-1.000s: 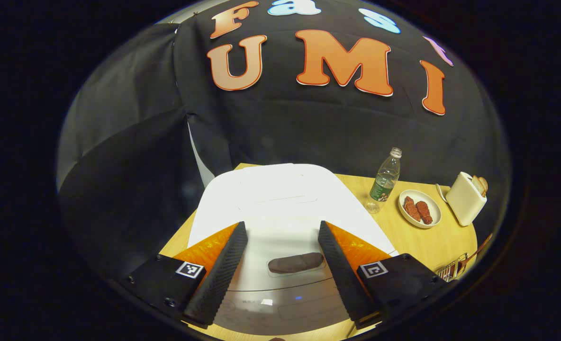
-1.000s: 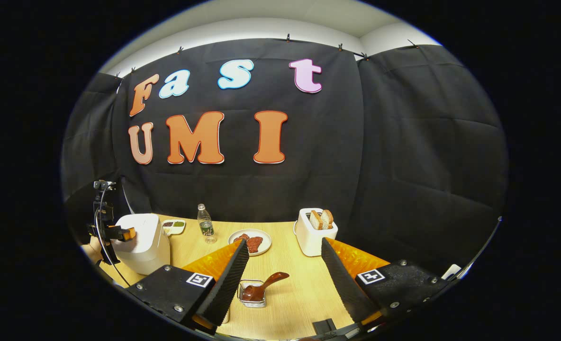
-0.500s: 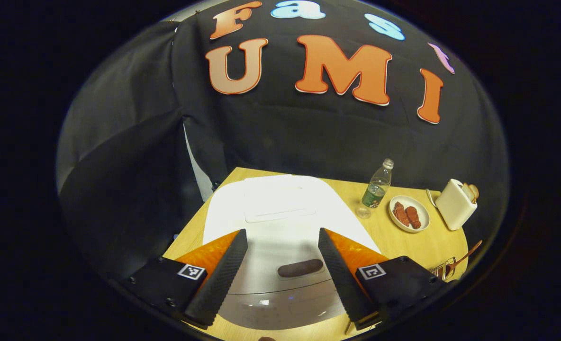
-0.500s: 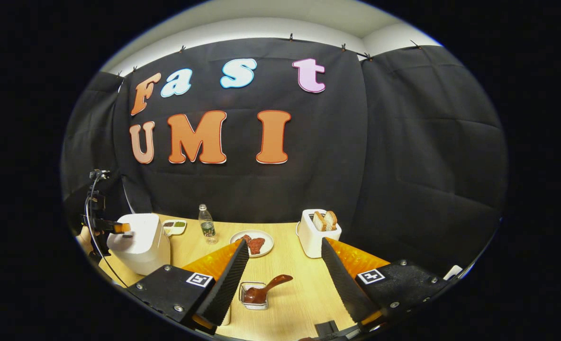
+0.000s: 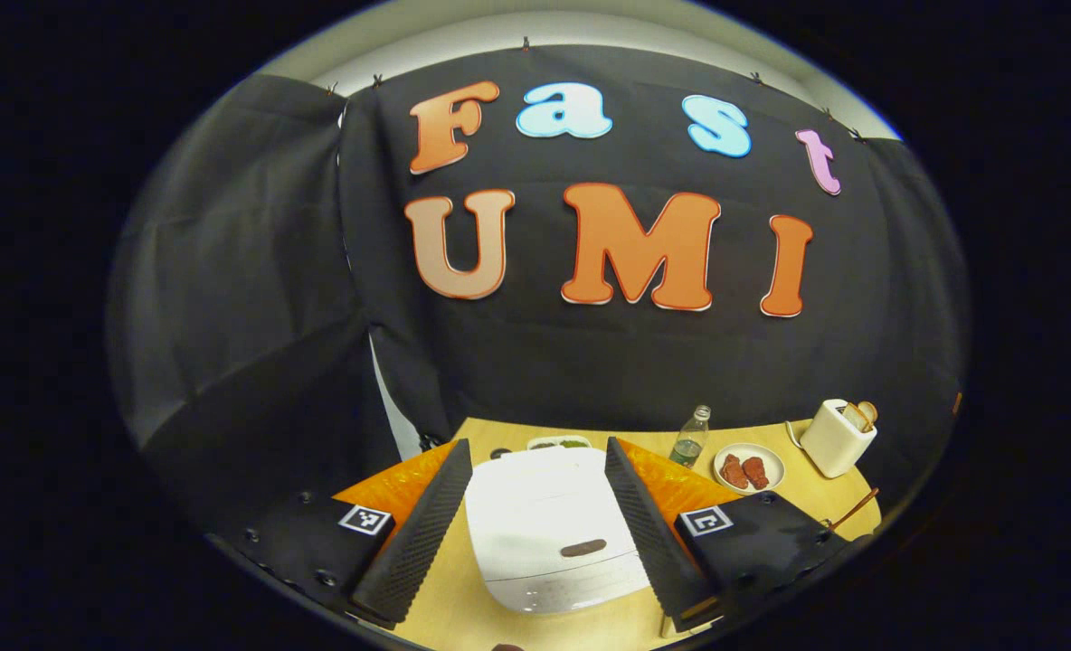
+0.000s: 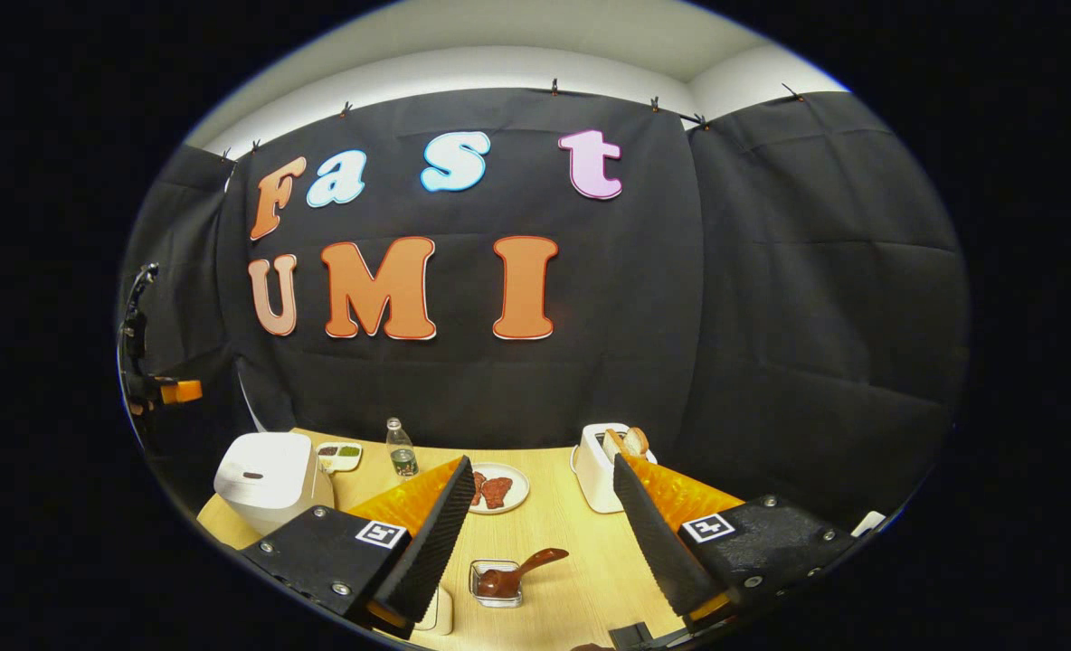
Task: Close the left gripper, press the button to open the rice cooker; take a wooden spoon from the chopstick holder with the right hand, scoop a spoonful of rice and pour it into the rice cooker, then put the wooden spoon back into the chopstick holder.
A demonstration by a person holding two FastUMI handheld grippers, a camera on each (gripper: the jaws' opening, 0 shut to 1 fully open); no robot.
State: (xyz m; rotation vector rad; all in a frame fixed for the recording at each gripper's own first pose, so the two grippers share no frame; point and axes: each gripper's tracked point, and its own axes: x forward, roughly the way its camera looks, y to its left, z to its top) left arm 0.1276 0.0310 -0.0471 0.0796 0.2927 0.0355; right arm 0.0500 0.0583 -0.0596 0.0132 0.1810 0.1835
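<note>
The white rice cooker [image 5: 549,529] stands with its lid down, its dark button [image 5: 582,548] on the near part of the top. My left gripper [image 5: 535,443] hangs open well above it, fingers wide apart and nothing between them. In the right gripper view the left gripper [image 6: 169,391] is high up and to the left of the cooker [image 6: 264,475]. A brown wooden spoon [image 6: 522,571] leans in a small clear holder [image 6: 495,588] on the table. My right gripper [image 6: 542,461] is open above and in front of it, holding nothing.
On the wooden table [image 6: 572,542] stand a water bottle [image 6: 400,449], a plate of red food [image 6: 497,488], a white toaster [image 6: 601,466] with bread, and a small dish [image 6: 341,452] behind the cooker. A white container [image 6: 436,613] sits by my right gripper's left finger.
My left gripper has risen and drawn back from the cooker's top, so the cooker now looks small and far below. The right gripper has lifted slightly; the spoon has not moved.
</note>
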